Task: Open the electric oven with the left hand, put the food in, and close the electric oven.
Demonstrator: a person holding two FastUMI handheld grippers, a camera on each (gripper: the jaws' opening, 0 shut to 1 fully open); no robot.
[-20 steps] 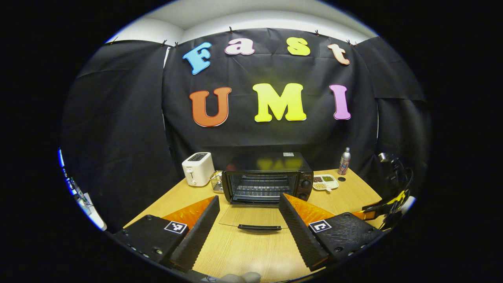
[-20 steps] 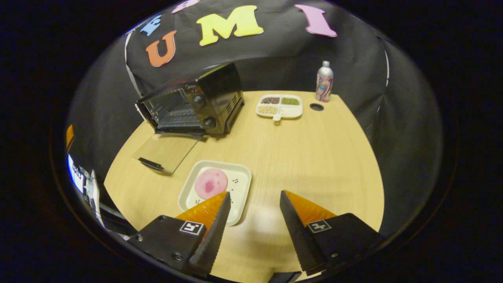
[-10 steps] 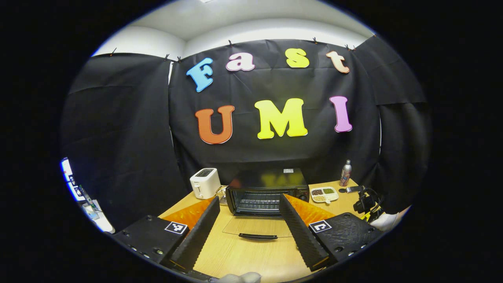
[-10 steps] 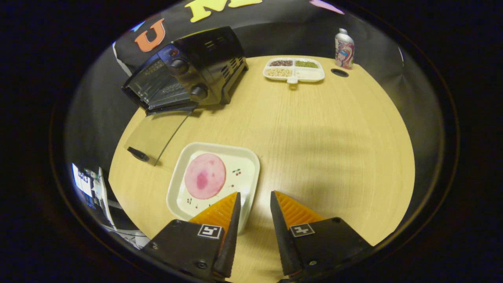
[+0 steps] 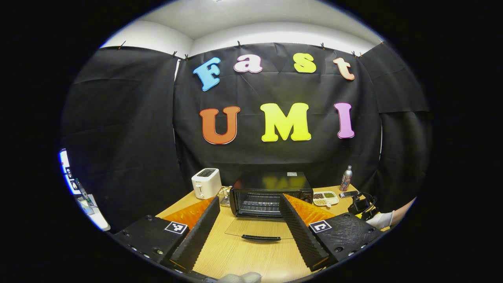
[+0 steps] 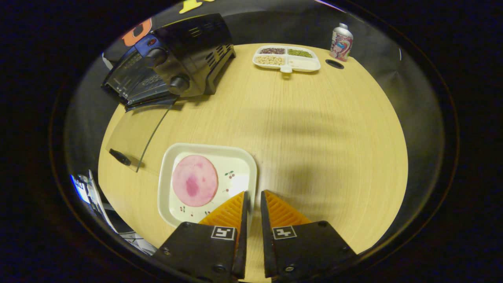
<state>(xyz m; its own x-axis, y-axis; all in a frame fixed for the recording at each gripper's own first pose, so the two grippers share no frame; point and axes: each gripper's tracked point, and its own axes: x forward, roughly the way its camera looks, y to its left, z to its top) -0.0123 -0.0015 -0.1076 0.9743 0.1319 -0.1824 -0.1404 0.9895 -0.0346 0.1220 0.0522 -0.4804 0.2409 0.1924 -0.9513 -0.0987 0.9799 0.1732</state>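
1. The right gripper (image 6: 252, 196) hangs low over the near edge of the wooden worktop (image 6: 314, 129), its fingers drawn almost together with a thin gap between them, astride the right rim of a white square plate (image 6: 239, 163); whether they press on that rim cannot be told.
2. On the plate lies the food, a round pink slice (image 6: 195, 180), left of the fingertips.
3. The left gripper (image 5: 249, 204), seen in the left gripper view, is held above the worktop with its fingers spread wide and nothing between them.
4. Beyond those fingers the oven's glass door (image 5: 257, 228) lies folded down flat, its dark handle (image 5: 261, 237) nearest the camera.
5. The black electric oven (image 5: 271, 190) stands open behind the door, wire rack visible inside.
6. A white toaster (image 5: 206, 182) sits to the oven's left; a divided dish (image 6: 286, 59) of beans and grains sits to its right.
7. A metal bottle (image 6: 340, 36) stands at the far right corner, a small dark cap (image 6: 335, 64) just beside it.
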